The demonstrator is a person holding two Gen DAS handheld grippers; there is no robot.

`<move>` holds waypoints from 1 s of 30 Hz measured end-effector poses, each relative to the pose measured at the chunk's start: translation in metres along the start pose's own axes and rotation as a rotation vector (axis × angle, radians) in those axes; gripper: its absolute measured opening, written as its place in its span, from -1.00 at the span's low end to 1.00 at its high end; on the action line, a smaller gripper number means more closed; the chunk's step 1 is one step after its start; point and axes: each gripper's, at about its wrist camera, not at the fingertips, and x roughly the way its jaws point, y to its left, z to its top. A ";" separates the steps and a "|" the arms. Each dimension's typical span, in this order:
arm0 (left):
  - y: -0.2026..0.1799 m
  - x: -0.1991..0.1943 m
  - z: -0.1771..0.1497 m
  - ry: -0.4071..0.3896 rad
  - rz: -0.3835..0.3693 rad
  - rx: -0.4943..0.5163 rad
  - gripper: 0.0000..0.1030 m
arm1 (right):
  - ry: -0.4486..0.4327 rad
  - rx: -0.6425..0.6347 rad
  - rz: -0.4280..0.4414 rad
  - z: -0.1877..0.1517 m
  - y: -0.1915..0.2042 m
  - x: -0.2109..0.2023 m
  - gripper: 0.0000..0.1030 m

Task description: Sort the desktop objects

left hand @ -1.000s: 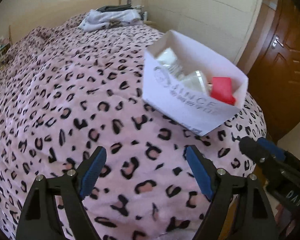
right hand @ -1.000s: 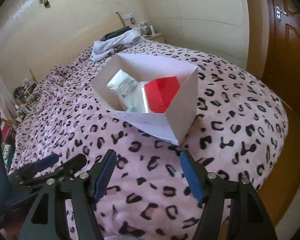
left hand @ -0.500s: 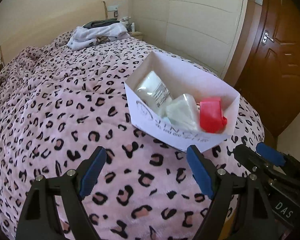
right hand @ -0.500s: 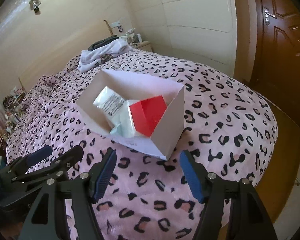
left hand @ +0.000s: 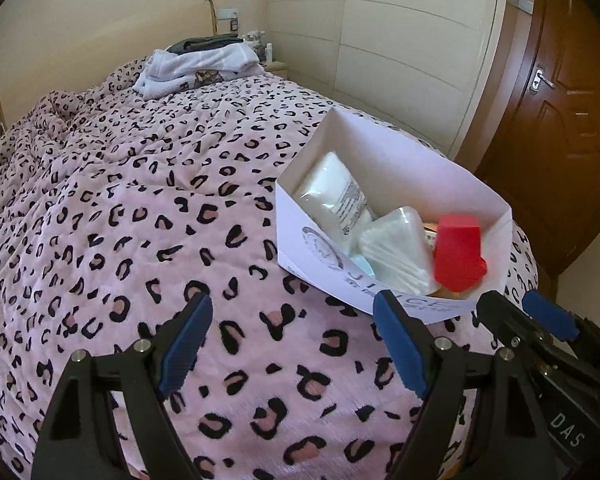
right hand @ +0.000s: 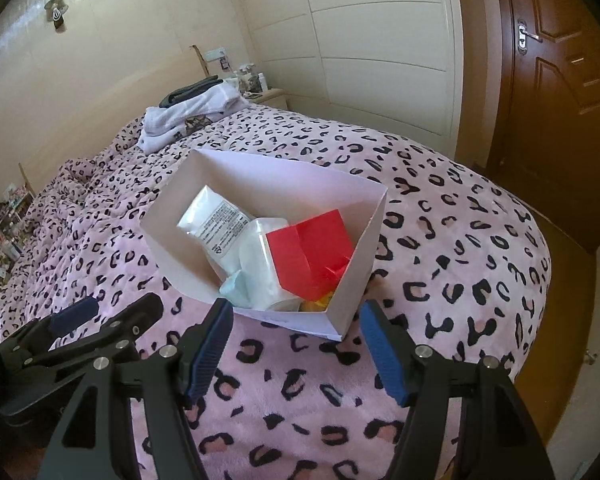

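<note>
A white paper box [left hand: 308, 236] [right hand: 364, 280] lies on a pink leopard-print bed cover near the bed's foot. Inside it are a white pouch with printed text [left hand: 332, 192] [right hand: 212, 224], a clear pack of white pads [left hand: 396, 248] [right hand: 260, 268], a red box [left hand: 458, 256] [right hand: 312, 252] and something yellow [right hand: 324, 300] beneath it. My left gripper [left hand: 292, 340] hovers open and empty over the cover, just short of the box's near wall. My right gripper [right hand: 296, 340] is open and empty too, in front of the box's near corner. Each gripper shows in the other's view.
Folded white and dark clothes [left hand: 196, 64] [right hand: 188, 116] are stacked at the far end of the bed. A nightstand with small bottles [right hand: 256, 88] stands behind them. A brown door [right hand: 560, 80] and wooden floor lie to the right of the bed. Cluttered shelves [right hand: 4, 224] are at far left.
Both grippers have drawn back from the box along the bed, so more of the room and door shows. The box's contents have not shifted. Both pairs of jaws kept the same width.
</note>
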 end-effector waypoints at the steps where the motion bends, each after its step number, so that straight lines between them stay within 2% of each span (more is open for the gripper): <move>1: 0.001 0.002 0.000 0.002 0.000 -0.002 0.62 | 0.001 0.000 0.000 0.000 0.001 0.001 0.32; 30: -0.016 0.013 0.009 0.013 -0.004 0.048 0.62 | 0.007 0.030 -0.042 0.005 -0.012 0.006 0.32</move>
